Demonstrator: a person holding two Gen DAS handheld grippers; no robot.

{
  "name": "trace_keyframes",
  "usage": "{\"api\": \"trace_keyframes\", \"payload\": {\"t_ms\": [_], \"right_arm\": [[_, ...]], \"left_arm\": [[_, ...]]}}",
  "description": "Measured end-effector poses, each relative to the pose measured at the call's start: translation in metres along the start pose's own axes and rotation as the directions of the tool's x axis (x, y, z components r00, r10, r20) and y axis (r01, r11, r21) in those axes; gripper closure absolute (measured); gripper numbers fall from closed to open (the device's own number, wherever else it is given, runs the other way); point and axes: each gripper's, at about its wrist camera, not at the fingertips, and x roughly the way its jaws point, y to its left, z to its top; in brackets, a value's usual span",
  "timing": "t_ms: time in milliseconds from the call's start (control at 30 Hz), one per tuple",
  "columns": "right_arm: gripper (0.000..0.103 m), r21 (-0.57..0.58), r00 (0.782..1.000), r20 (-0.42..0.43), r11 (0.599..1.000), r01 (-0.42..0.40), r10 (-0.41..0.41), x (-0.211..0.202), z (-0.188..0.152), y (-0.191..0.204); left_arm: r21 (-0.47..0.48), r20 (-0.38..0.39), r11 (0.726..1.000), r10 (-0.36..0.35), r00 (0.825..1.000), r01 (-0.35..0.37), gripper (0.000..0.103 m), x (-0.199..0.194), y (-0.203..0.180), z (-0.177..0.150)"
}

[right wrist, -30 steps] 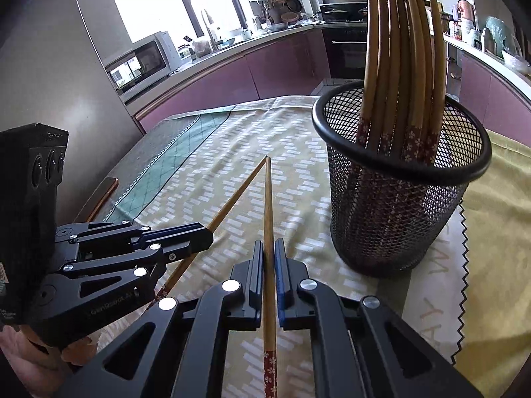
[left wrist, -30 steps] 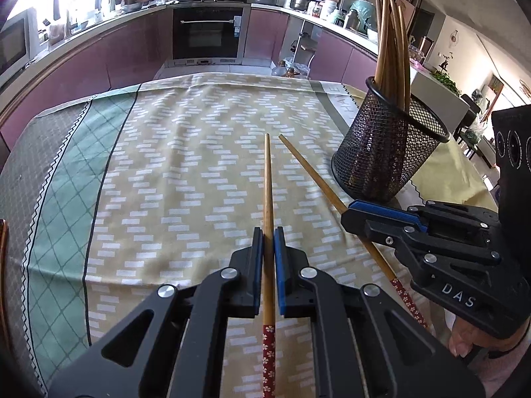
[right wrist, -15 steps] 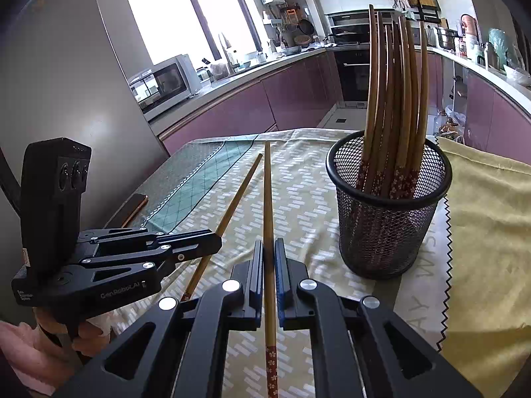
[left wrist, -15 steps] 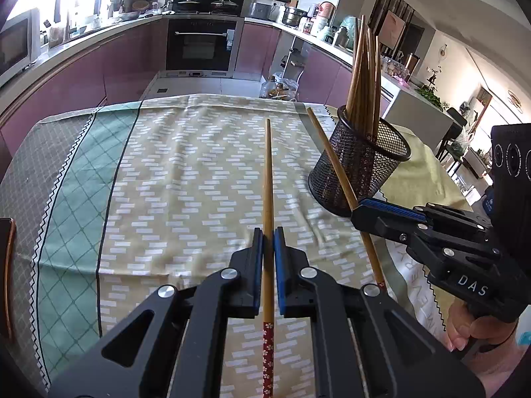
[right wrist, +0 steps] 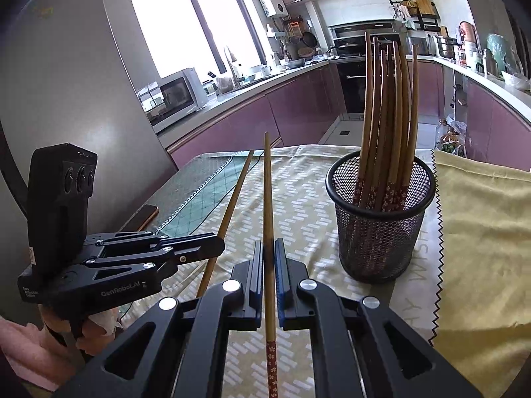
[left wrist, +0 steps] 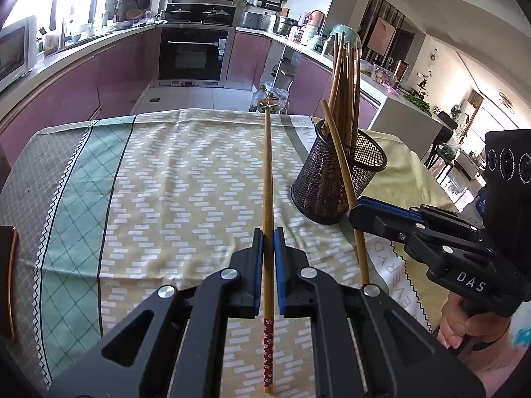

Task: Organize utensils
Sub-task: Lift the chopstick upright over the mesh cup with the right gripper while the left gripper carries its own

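Note:
My left gripper (left wrist: 268, 232) is shut on a wooden chopstick (left wrist: 267, 179) with a red flowered end, held level above the table. My right gripper (right wrist: 268, 245) is shut on a second such chopstick (right wrist: 267, 199). In the left wrist view the right gripper (left wrist: 356, 205) and its chopstick (left wrist: 341, 165) slant up in front of the black mesh cup (left wrist: 332, 185). In the right wrist view the left gripper (right wrist: 215, 245) and its chopstick (right wrist: 232, 199) are at the left. The mesh cup (right wrist: 378, 232) holds several upright chopsticks (right wrist: 388, 116) to the right of both grippers.
A patterned tablecloth (left wrist: 166, 182) covers the table, with a yellow cloth (right wrist: 481, 232) at the right under the cup's side. A phone (right wrist: 142, 217) lies at the table's left edge. Kitchen counters and an oven (left wrist: 195, 53) stand beyond the table.
Both grippers have risen from the table with their chopsticks and drawn back, so the mesh cup looks smaller and farther away.

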Motion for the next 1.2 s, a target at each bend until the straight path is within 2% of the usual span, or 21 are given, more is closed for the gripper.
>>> {"api": "trace_keyframes", "payload": {"t_ms": [1200], "right_arm": [[0.097,0.016,0.998,0.068,1.000,-0.010,0.009,-0.018,0.004,0.002]], "left_arm": [[0.032,0.056,0.999,-0.038,0.998,0.036,0.096,-0.022,-0.014,0.006]]}}
